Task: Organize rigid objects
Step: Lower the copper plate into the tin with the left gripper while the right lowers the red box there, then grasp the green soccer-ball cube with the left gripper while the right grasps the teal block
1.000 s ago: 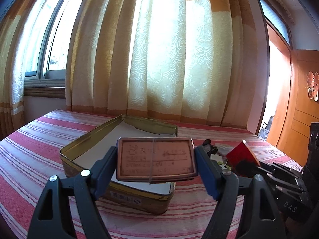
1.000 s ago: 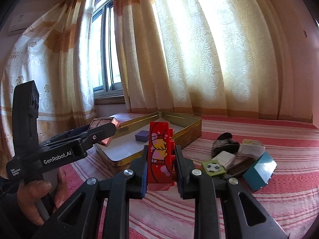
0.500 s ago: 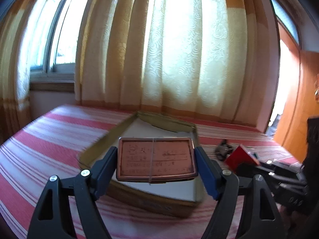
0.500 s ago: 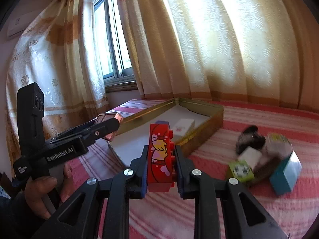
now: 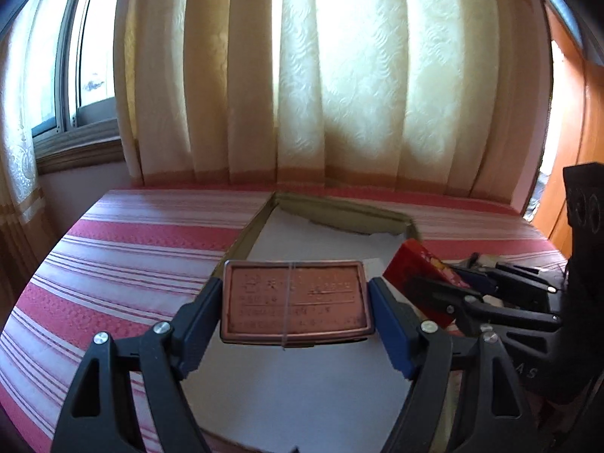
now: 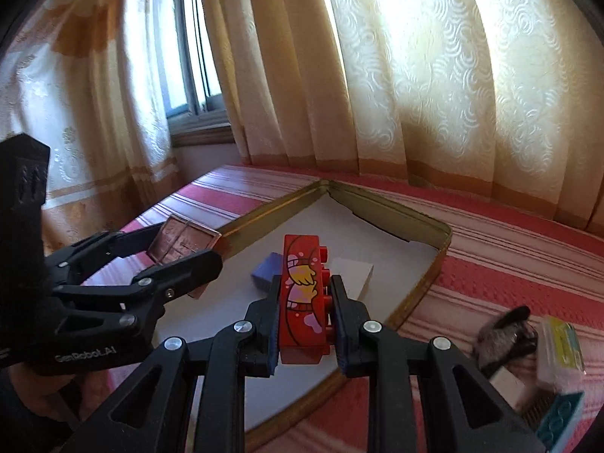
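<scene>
Both grippers have advanced over the gold tin [image 6: 422,226] since a second ago. Now the left gripper [image 5: 294,302] is clamping a flat copper-coloured case [image 5: 294,300] by its two short ends, hovering above the tin's white floor near its left wall. Beside it, the right gripper [image 6: 306,302] is pinching a red toy brick [image 6: 302,298] upright above the tin's near edge. Inside the tin, a purple block [image 6: 266,275] and a white block [image 6: 353,276] are lying. Outside the tin's right wall, small boxes [image 6: 558,351] are sitting on the striped cloth [image 6: 509,260].
</scene>
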Motion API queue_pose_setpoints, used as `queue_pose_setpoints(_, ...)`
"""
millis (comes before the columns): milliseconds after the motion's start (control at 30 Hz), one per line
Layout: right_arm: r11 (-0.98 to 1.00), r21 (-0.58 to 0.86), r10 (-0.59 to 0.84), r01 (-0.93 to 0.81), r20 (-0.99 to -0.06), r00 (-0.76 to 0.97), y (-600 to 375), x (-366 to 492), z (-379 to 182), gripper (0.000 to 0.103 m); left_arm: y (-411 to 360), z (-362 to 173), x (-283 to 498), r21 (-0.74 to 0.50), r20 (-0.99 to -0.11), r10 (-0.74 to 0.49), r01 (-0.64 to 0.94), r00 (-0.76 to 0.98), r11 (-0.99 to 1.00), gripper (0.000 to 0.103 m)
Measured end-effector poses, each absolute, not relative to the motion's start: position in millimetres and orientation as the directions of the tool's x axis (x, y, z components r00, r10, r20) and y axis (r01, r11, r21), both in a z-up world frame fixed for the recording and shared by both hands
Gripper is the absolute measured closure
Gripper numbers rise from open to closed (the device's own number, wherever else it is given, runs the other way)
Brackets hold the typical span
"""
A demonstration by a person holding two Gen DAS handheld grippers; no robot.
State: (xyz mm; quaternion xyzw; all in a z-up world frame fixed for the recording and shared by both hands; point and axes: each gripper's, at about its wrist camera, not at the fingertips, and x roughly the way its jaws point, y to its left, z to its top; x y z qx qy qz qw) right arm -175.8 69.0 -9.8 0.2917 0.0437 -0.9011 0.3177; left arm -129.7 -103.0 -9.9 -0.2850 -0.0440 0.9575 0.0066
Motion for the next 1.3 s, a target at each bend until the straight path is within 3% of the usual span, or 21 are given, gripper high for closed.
queue_pose_setpoints(167, -0.806, 0.111, -0.527, 0.582, -0.582, -0.619, 59.4, -195.8, -19.4, 0.078, -108.0, -16.8, -148.2, -0.122, -0.6, 0.066, 0.009, -0.798, -0.992, 0.026)
queue_pose_setpoints(433, -0.8, 0.135, -0.537, 0.584, -0.594, -0.599, 48.6, -217.6, -23.2, 0.077, -112.5, -18.6, -161.7, -0.107, -0.613, 0.029, 0.047, -0.79, -0.993, 0.025)
queue_pose_setpoints(500, -0.792, 0.149, -0.554, 0.593, -0.583, -0.594, 50.4, -216.3, -20.8, 0.066, -117.7, -15.9, -158.3, -0.112, -0.603, 0.014, 0.068, -0.798, -0.991, 0.018)
queue_pose_setpoints(567, -0.795, 0.152, -0.556, 0.587, -0.57, -0.605, 57.1, -213.4, -17.6, 0.054, -122.3, -12.1, -150.0, -0.126, -0.581, 0.008, 0.08, -0.814, -0.989, 0.005)
queue_pose_setpoints(600, -0.794, 0.162, -0.561, 0.585, -0.564, -0.606, 61.6, -211.9, -16.2, 0.044, -124.1, -9.7, -144.4, -0.134, -0.569, 0.005, 0.088, -0.822, -0.987, 0.003)
queue_pose_setpoints(667, -0.798, 0.187, -0.57, 0.573, -0.542, -0.617, 76.6, -205.6, -11.7, 0.036, -126.5, -6.7, -135.8, -0.15, -0.548, 0.001, 0.097, -0.836, -0.984, 0.002)
queue_pose_setpoints(1067, -0.88, 0.201, -0.471, 0.431, -0.488, -0.735, 200.5, -145.6, -10.7, 0.03, -71.0, -6.2, -87.4, -0.162, -0.472, 0.059, 0.021, -0.879, -0.987, 0.001)
queue_pose_setpoints(1300, -0.928, 0.223, -0.371, 0.297, -0.508, -0.778, 260.8, -137.0, -17.9, 0.029, -27.7, -8.4, -79.6, -0.131, -0.463, 0.104, -0.048, -0.88, -0.99, 0.001)
